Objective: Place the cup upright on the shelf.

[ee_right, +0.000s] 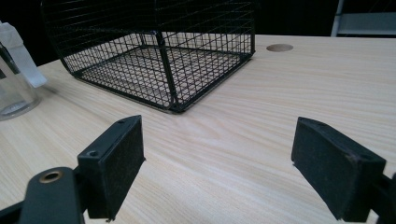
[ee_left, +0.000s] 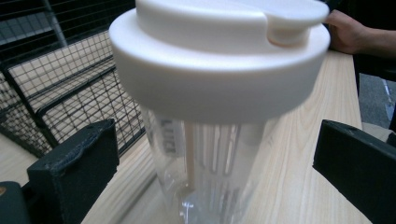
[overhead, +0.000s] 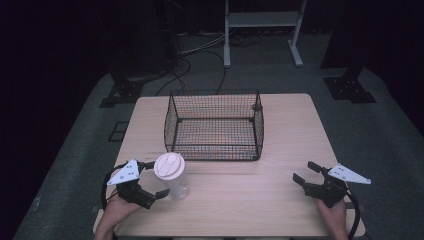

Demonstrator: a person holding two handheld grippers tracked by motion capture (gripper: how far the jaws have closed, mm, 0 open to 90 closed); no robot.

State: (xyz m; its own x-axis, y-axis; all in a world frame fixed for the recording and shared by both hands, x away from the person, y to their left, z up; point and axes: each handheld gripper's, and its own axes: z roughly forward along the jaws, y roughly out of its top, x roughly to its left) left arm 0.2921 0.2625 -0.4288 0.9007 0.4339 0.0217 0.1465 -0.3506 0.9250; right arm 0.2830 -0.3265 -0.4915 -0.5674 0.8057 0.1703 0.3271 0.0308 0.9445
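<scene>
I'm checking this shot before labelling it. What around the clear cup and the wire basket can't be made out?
- Cup base: cut off by the bottom edge of the left gripper view.
- Print on the cup wall: blurred there, too small in the high view.
- Cup top in the right gripper view: cut off by the left edge.
- Left gripper contact with the cup: unclear; jaws stand open either side.
- Basket floor: blurred by mesh.

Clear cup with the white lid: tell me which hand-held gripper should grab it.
Left. The left hand-held gripper is open with its jaws on either side of the clear cup, probably only needing to close. The right hand-held gripper is open over bare table, far across from it.
</scene>
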